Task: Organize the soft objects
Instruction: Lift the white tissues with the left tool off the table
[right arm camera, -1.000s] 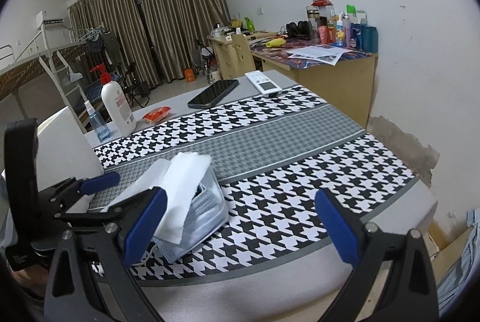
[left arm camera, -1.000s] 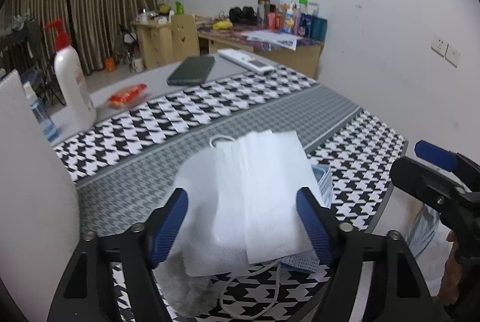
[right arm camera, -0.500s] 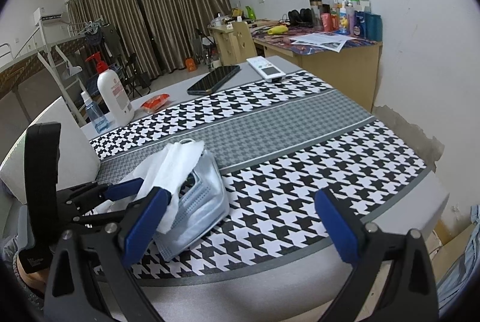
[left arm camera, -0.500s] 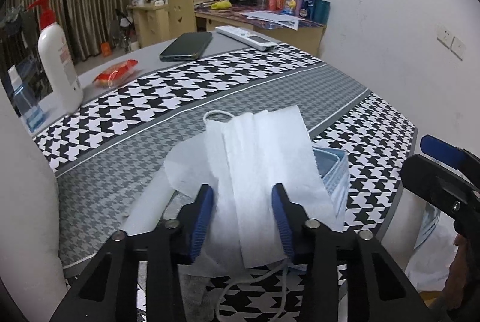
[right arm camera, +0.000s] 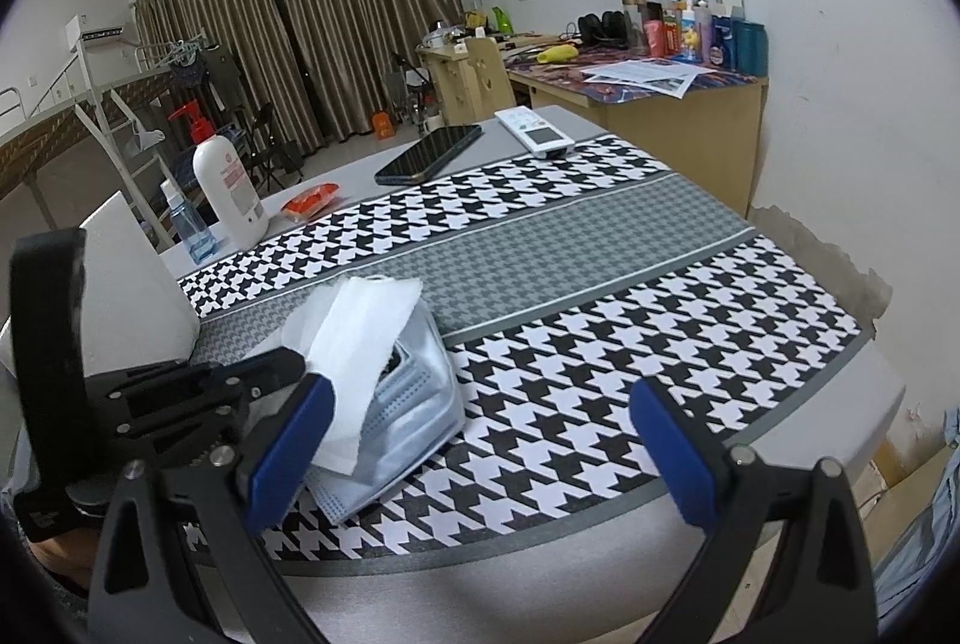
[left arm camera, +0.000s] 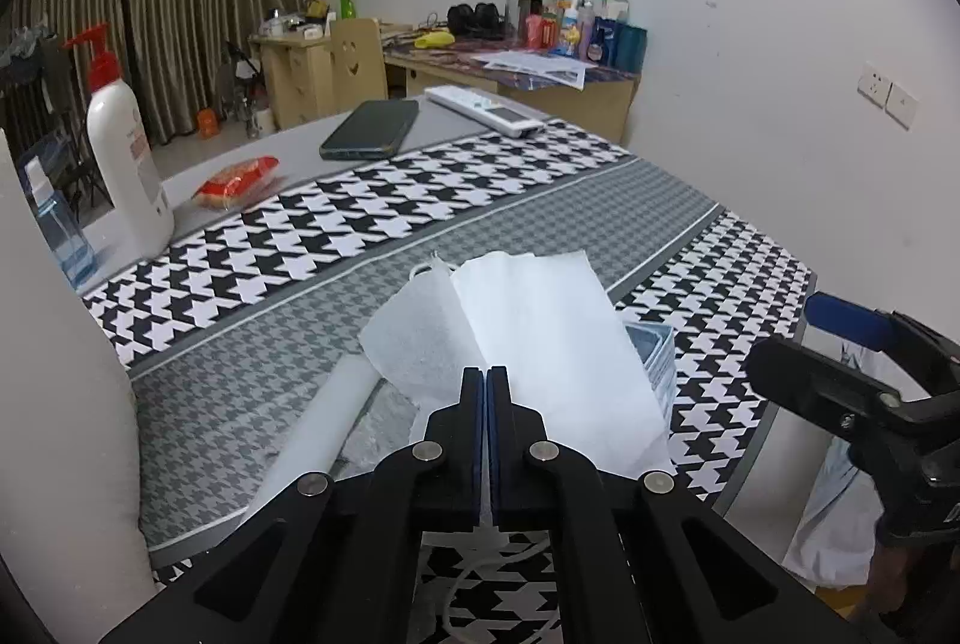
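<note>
A white tissue sheet (left arm camera: 540,332) lies over a stack of blue face masks (left arm camera: 654,362) on the houndstooth cloth. My left gripper (left arm camera: 486,380) is shut on the near edge of the tissue, lifting it a little. In the right wrist view the tissue (right arm camera: 360,326) drapes over the mask stack (right arm camera: 414,404), with the left gripper (right arm camera: 282,365) pinching it from the left. My right gripper (right arm camera: 474,434) is open and empty, just right of the stack near the table's front edge; it also shows in the left wrist view (left arm camera: 852,362).
A white lotion pump bottle (left arm camera: 123,152), a small blue bottle (left arm camera: 57,230), a red snack pack (left arm camera: 237,176), a dark phone (left arm camera: 372,128) and a white remote (left arm camera: 486,110) sit at the far side. A white pillow-like object (left arm camera: 54,404) stands at left. A cluttered desk (right arm camera: 648,74) stands behind.
My left gripper has closed from wide open onto the tissue's near edge and the tissue has lifted slightly. The right gripper has stayed open and barely moved.
</note>
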Tool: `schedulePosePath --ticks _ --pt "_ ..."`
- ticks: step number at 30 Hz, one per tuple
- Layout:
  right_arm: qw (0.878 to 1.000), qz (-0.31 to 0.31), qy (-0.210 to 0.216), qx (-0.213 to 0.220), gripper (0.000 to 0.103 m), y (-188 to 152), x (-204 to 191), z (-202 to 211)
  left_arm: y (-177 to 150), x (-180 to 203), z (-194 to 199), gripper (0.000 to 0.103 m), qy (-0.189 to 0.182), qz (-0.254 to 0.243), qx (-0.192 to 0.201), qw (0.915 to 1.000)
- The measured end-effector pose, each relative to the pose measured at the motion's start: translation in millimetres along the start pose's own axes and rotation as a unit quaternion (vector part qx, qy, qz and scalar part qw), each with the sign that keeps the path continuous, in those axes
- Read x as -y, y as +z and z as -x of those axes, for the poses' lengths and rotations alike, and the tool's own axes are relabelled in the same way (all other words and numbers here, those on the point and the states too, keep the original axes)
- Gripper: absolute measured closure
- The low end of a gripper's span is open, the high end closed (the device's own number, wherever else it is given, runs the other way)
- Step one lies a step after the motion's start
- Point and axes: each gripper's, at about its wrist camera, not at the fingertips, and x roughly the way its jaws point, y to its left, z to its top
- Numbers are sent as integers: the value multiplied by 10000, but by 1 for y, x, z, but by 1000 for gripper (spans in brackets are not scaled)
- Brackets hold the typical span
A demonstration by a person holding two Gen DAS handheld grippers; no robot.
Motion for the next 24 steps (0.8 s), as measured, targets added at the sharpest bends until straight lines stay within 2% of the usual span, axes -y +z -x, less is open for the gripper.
schedulePosePath --ticks 7,8,10,12,13,16,19,20,21,24 --pt "10000 12 11 5 3 0 -1 1 1 1 2 102 69 -50 -44 10000" --pt "10000 12 13 0 3 0 -2 1 1 0 1 98 39 4 -80 10000" --pt "10000 20 33 16 3 -1 -2 2 1 0 -1 86 32 23 -125 9999" --pt "10000 11 31 26 3 -1 -2 3 1 1 -3 49 50 55 -144 9999" --pt "10000 3 34 24 3 -1 -1 3 1 1 -3 46 35 97 -132 9999" --pt "10000 -19 58 25 3 -2 -1 3 1 3 -10 46 78 90 -212 9997" --pt "10000 -13 78 17 3 -2 -1 2 1 5 -19 59 -4 92 -350 9993" --pt "10000 -17 85 17 3 -3 -1 2 0 7 -22 67 -17 58 -411 9991" --pt "10000 -28 88 17 3 -3 -1 2 -1 7 -26 81 1 52 -476 9989" --pt "9999 -54 104 16 3 -5 -1 3 -2 7 -30 99 80 37 -522 9986"
